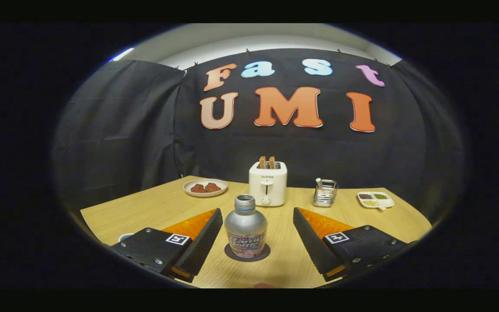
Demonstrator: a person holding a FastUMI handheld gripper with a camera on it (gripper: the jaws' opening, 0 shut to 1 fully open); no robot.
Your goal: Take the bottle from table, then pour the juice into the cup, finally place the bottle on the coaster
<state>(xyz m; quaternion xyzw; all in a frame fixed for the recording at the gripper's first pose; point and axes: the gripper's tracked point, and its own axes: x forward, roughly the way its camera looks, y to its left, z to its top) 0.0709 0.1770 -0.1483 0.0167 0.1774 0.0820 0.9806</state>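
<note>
The gripper [258, 225] was spread wide, its fingers apart on either side of the uncapped silver bottle [245, 232], which stood upright on a dark round coaster [263, 255] on the wooden table [145, 208].

I see the coaster [247, 252] mostly covered by the bottle [245, 232] standing on it; only a dark rim shows. Cup [124, 237]: just a sliver visible behind the left finger. Tray [376, 200] contents too small to identify. Bottle label blurred.
</note>
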